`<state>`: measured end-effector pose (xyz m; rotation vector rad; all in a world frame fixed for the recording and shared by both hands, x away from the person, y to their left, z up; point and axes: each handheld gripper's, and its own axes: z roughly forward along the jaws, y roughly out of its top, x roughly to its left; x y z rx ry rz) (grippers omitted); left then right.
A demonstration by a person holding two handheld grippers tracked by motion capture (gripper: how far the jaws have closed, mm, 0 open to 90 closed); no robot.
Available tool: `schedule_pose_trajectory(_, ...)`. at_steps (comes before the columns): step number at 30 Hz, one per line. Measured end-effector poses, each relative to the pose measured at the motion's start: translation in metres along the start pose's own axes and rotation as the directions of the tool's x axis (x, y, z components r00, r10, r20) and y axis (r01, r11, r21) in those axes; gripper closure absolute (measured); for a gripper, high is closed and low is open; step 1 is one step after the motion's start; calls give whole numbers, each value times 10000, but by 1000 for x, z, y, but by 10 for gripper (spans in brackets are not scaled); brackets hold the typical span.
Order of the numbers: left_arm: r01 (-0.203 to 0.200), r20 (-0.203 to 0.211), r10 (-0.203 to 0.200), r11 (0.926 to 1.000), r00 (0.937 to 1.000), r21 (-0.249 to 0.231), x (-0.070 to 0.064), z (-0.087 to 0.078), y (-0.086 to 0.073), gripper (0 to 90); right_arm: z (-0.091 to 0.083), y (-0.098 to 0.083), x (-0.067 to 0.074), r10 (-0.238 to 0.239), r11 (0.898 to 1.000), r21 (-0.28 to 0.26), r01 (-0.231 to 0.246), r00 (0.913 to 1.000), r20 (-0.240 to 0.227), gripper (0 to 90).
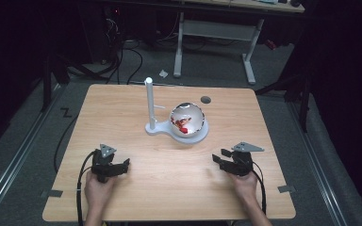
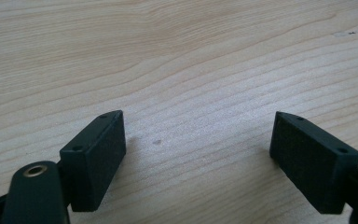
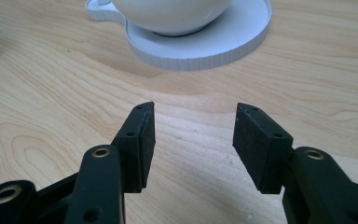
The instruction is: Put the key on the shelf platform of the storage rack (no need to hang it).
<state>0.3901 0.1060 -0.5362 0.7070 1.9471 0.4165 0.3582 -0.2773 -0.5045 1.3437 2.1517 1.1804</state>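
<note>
Well beyond both fingers (image 3: 142, 135), bowl (image 1: 187, 118).

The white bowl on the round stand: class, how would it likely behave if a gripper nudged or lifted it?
The white bowl looks glossy and rounded, so it is probably slippery to pinch. It appears hard, perhaps ceramic, so likely stiff and breakable. It sits loose on the white stand, so a push may slide or tip it, spilling the red contents.

High view: above the near edge, facing forward and down over the whole table (image 1: 136, 188).
Left gripper view: close over bare tabletop.
Right gripper view: low, near, facing the white stand (image 3: 200, 46), shared with the high view.
</note>
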Motion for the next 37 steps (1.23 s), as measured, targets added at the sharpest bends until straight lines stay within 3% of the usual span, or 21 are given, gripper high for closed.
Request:
schedule_pose_trajectory(12, -3, 1, 3, 10000, 10000, 5, 0, 0, 0, 186, 18, -13, 7, -436, 9971, 651, 401, 9976, 536, 468)
schedule_pose_trajectory(15, -12, 4, 12, 10000, 10000, 4, 0, 0, 0, 187, 22, -16, 9, -658, 9938, 936, 593, 9955, 681, 458)
schedule_pose_trajectory(19, -4, -3, 4, 10000, 10000, 3, 0, 0, 0, 186, 24, -17, 14, -1237, 9875, 1108, 1119, 9865, 1071, 440)
schedule_pose_trajectory(37, 21, -10, -21, 10000, 10000, 4, 0, 0, 0, 186, 25, -17, 13, -1130, 9885, 1133, 1003, 9873, 1114, 407)
